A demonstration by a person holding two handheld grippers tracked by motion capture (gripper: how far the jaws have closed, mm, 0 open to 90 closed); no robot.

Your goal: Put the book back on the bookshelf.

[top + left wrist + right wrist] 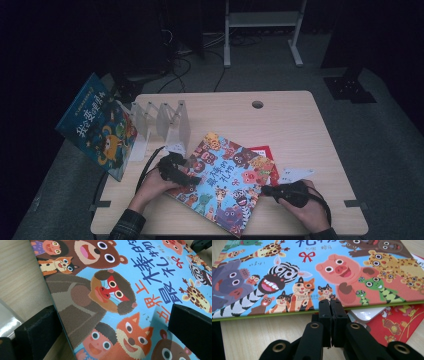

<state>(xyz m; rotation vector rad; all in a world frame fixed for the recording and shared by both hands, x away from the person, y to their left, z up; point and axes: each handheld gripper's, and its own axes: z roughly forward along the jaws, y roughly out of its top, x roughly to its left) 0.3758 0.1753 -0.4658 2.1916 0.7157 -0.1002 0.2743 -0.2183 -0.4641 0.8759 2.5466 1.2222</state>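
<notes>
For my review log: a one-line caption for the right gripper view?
Shut right gripper at the edge of the animal picture book, above a red envelope on the wooden table.

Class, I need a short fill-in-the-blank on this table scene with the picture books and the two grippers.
The animal picture book lies on the ____ table.
The right gripper has its jaws ____.
The left gripper has the book's edge ____ its jaws.
A second book leans against the clear ____.

Missing words: wooden; shut; between; rack
</notes>
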